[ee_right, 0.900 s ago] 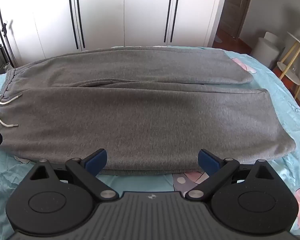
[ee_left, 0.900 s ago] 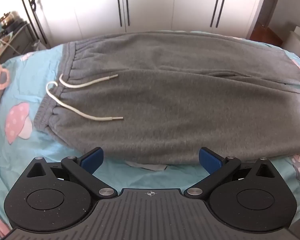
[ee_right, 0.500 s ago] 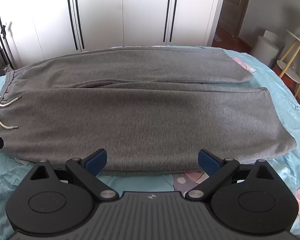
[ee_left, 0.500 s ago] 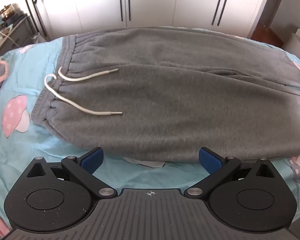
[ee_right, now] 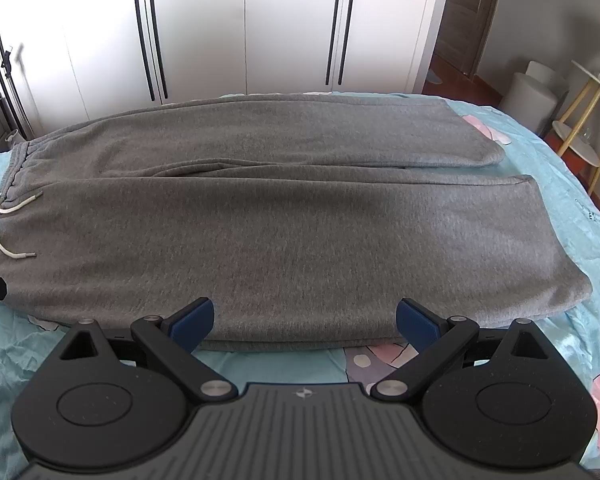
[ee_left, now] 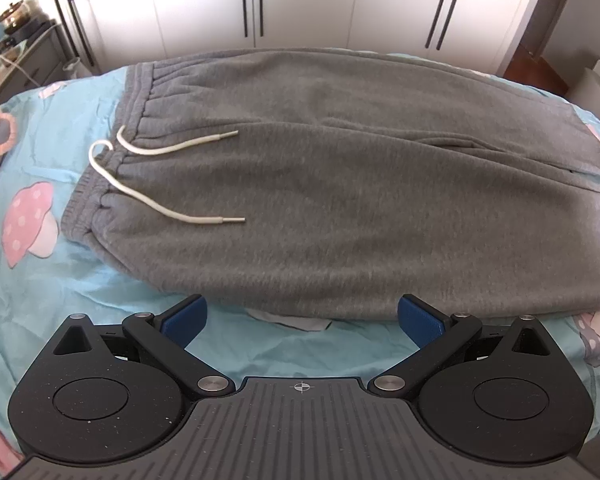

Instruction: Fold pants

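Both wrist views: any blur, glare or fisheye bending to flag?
Left wrist view: grey pants soft with slight blur, bed sheet bows with fisheye curve, white wardrobe near blown out. Right wrist view: sharper on the pants, wardrobe bright with hazy glare, corners dark from vignetting, wardrobe door lines bend.

White wardrobe doors with black handles (ee_right: pixel 244 28) stand behind the light-blue mushroom-print bedsheet (ee_left: pixel 40 272); white round side table (ee_right: pixel 580 136) right of it.

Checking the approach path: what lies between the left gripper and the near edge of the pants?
Only bare blue sheet and a small grey tab poking from under the pants, in the left wrist view. The left gripper is open.
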A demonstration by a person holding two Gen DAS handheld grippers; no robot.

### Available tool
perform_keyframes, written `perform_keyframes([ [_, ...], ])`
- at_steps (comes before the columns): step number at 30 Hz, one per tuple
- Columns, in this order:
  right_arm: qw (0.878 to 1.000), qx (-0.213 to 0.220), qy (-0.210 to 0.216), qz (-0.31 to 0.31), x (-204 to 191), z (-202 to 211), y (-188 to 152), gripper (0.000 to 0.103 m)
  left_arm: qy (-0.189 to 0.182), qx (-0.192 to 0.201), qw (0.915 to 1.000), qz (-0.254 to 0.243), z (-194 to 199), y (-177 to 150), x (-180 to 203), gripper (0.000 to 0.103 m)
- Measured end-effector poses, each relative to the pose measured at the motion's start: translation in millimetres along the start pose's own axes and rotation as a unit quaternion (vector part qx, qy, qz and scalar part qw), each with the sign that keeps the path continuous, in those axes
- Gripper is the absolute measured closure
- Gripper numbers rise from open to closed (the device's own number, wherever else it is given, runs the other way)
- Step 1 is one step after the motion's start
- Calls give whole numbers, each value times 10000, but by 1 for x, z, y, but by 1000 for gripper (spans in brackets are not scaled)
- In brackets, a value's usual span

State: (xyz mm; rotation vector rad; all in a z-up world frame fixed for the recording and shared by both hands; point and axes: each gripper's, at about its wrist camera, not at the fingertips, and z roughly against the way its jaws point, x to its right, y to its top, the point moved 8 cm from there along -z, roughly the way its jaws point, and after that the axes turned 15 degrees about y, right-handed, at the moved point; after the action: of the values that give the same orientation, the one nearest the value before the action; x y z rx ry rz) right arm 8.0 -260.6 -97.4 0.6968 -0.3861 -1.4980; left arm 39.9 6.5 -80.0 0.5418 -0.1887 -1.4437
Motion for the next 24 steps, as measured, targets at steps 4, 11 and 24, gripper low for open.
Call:
perform_keyframes([
  [4,10000,-5,-7,6,0,-1,0,5,-11,-47,10000,30,-1,-1,-1,0],
  [11,10000,10,13,-7,1,-1,-1,5,-35,-78,9999,103,-3,0,-2,0],
  [24,10000,19,35,-49,2,-1,-1,5,-22,-131,9998,114,-5,-1,-3,0],
])
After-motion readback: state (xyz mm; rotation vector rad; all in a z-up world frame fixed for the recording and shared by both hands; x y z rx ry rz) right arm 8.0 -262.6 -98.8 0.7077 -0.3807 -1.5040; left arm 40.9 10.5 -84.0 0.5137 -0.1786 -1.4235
